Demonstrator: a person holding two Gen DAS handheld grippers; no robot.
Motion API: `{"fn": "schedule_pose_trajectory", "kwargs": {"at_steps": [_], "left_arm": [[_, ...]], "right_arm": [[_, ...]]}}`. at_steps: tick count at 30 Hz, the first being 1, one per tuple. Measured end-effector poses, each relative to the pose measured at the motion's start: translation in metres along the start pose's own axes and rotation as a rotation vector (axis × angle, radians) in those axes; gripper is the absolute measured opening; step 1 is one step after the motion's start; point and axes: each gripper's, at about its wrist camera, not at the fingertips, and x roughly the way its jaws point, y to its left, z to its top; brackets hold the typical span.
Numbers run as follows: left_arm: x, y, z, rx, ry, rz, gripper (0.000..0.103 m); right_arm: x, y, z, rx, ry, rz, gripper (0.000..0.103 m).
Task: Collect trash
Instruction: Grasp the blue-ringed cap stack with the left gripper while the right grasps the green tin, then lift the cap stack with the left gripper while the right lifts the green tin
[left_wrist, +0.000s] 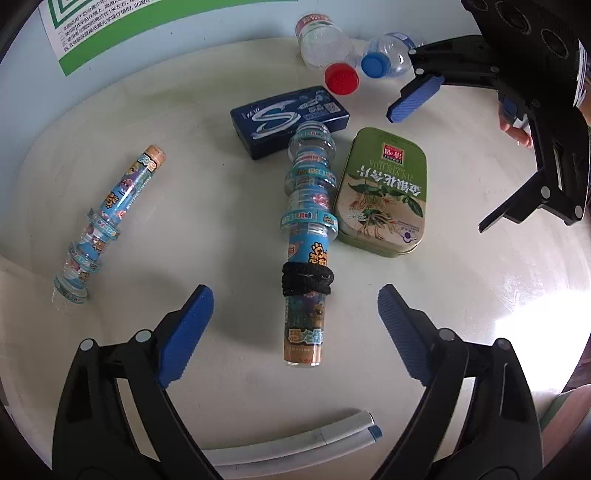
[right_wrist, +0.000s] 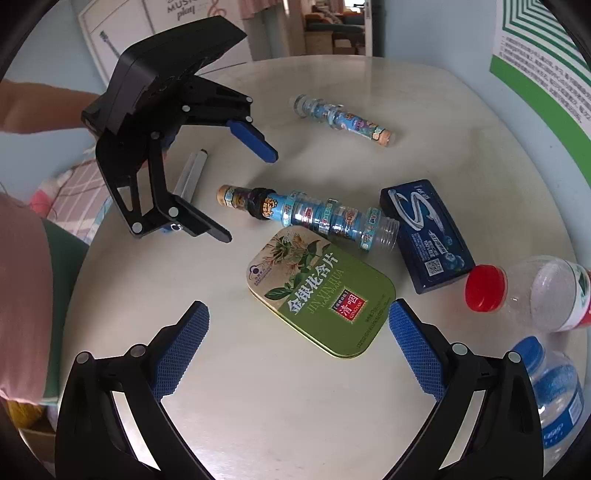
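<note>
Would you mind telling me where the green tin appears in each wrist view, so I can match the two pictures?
Left wrist view: the green tin lies right of centre, just right of the long tube with the black band.
Right wrist view: the green tin lies at centre, low, just ahead of the right tool, whose fingers stand apart.
Shared landmark: the dark blue box, by the tube's open end in both views.

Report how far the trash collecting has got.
Done: nothing visibly collected. In hand: nothing; the left tongs stand open over the banded tube, the right tongs open near the green tin. Left: the second tube, blue box, red-capped bottle, blue-capped bottle and white pen all lie on the table.
</note>
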Motion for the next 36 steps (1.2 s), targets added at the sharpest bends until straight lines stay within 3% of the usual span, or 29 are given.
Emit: {"fn": "schedule_pose_trajectory", "kwargs": {"at_steps": [5,10,15,17,20,30,36], "left_arm": [[0.006,-0.007,0.000,0.061,0.000,-0.009,0.061],[0.006,-0.009,0.004,0.060,-0.017,-0.044,0.052],[0.007,-0.008,0.010,0.034,-0.025,-0.063,0.052],[0.008,-0.013,0.010,0.065,-0.022,-0.039,0.034],[0.008,-0.016,0.013,0.086,-0.009,-0.037,0.025],[0.004,-0.008,0.012,0.062,0.007,-0.027,0.025],[-0.007,0.002,0.013,0.000,-0.014,-0.009,0.025]], "right_arm": [[0.013,-0.013,0.001,-0.067,-0.024,0.053,0.097],[0.027,-0.014,0.009,-0.153,-0.016,0.073,0.096],[0.030,-0.008,0.011,-0.173,-0.020,0.052,0.094],[0.027,-0.006,0.008,-0.172,-0.016,0.040,0.092],[0.024,-0.004,0.004,-0.177,-0.001,0.024,0.085],[0.037,0.005,0.007,-0.303,0.033,0.022,0.085],[0.039,0.009,0.007,-0.301,0.055,0.029,0.065]]}}
